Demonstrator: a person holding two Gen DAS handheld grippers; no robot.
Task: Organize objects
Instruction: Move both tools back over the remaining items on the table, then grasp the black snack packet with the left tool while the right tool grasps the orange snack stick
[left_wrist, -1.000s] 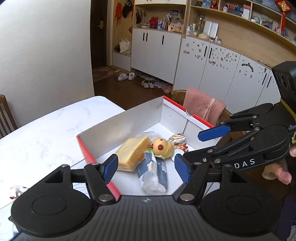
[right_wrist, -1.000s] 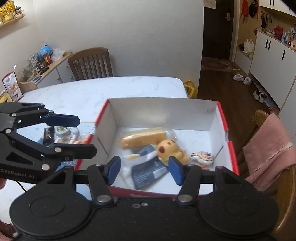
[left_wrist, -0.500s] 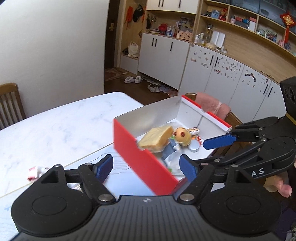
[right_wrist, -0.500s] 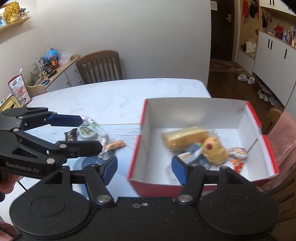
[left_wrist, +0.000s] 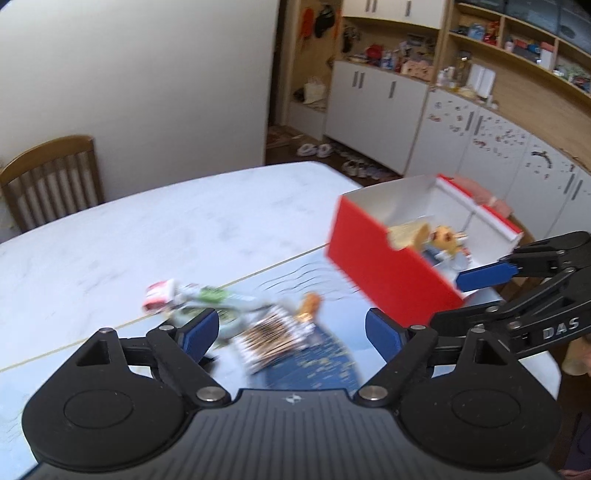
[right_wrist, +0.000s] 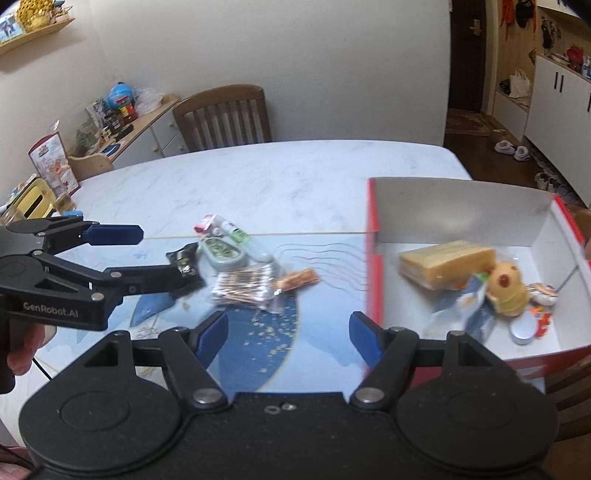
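My left hand-held gripper (left_wrist: 291, 332) hangs over the tabletop (left_wrist: 155, 229) with its jaws spread wide and nothing between them; they have just been opening. Below and just ahead of it lies a loose cluster of small things on a blue patterned mat (left_wrist: 317, 365): a packet of cotton swabs (left_wrist: 271, 341) nearest me, an orange-brown snack bar (left_wrist: 308, 306) beside it, and a tube with a red-and-white end (left_wrist: 192, 295) farther left. The picture is blurred, so I cannot make out finer detail there.

My right hand-held gripper (right_wrist: 289, 334) is also open and empty, its jaws likewise having just widened. It points down at the same mat, between the cluster and the box. From this view I see the swabs (right_wrist: 242, 291), the snack bar (right_wrist: 299, 278), a small oval green tin (right_wrist: 221, 253), a dark sachet (right_wrist: 186, 264) and the tube (right_wrist: 225, 229), all close together.

The red box (right_wrist: 373, 258) with white inner walls sits at the right side of the tabletop, apart from the cluster. Inside it are a wrapped yellow sponge-like block (right_wrist: 445, 262), a yellow doll (right_wrist: 508, 284), a blue-and-white packet (right_wrist: 469, 310), a small round lid (right_wrist: 522, 328) and a few little bits near the far wall.

A wooden chair (right_wrist: 223, 118) stands behind the tabletop.
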